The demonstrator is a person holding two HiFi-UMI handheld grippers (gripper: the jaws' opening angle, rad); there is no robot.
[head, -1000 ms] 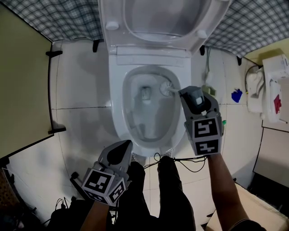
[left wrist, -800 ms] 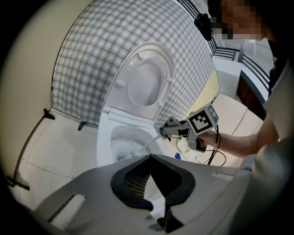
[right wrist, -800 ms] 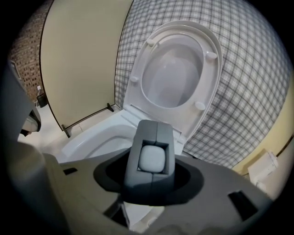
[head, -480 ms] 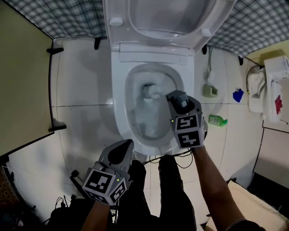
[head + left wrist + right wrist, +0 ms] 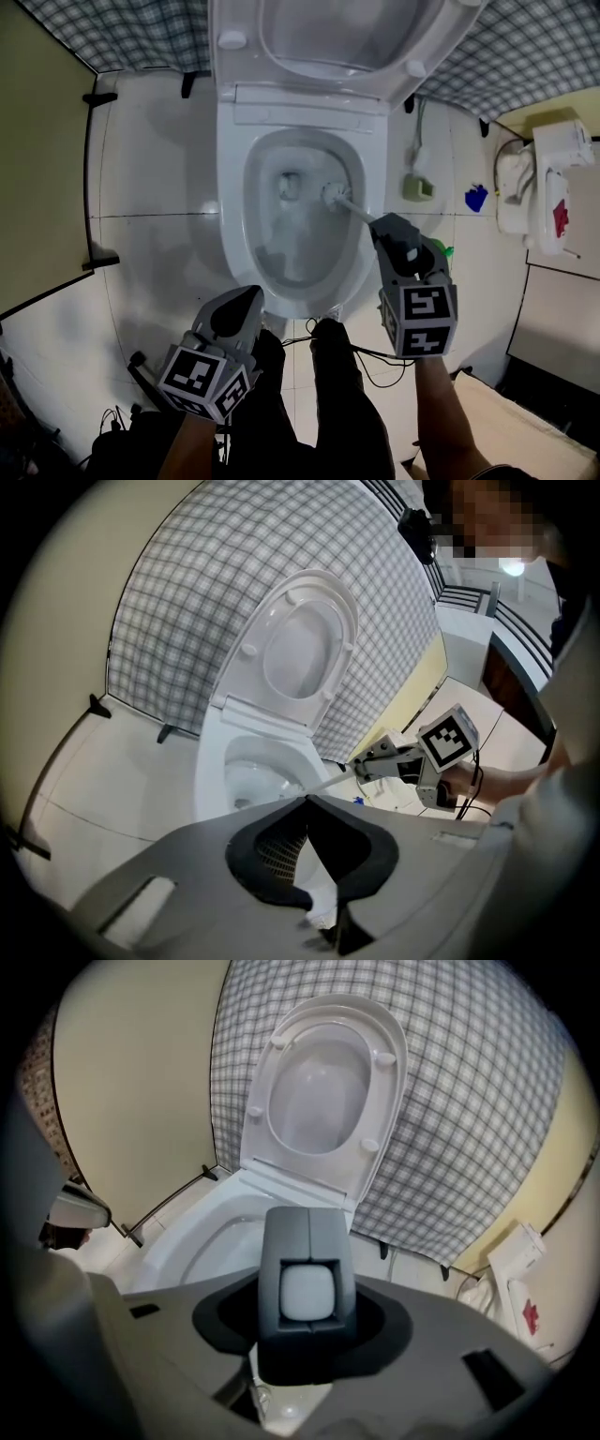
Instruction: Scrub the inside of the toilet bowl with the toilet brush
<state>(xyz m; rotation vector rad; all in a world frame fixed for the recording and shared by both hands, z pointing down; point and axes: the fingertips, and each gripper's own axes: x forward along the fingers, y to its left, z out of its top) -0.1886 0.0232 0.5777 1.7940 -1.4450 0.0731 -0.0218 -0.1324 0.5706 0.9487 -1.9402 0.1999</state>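
The white toilet (image 5: pixel 230 187) stands open, its lid (image 5: pixel 319 37) raised against the checked wall. A white toilet brush has its head (image 5: pixel 334 195) inside the bowl, right of the drain hole. Its thin handle (image 5: pixel 361 211) slants back to my right gripper (image 5: pixel 389 228), which is shut on it. Those jaws have just been closing a little, with the handle between them. In the right gripper view the handle's white end (image 5: pixel 307 1295) sits framed by the dark pads. My left gripper (image 5: pixel 246 298) hangs shut and empty in front of the bowl, at its left.
A tan partition (image 5: pixel 37 187) closes the left side. Right of the toilet are a small grey-green holder (image 5: pixel 418 187), a green bottle (image 5: pixel 442 251), a blue object (image 5: pixel 476 198) and a white unit (image 5: pixel 539 187). Cables (image 5: pixel 375 361) lie by the person's legs (image 5: pixel 319 403).
The right gripper swept the brush head left to the drain hole, then back to the bowl's right side, drawing nearer to me. The left gripper stayed put.
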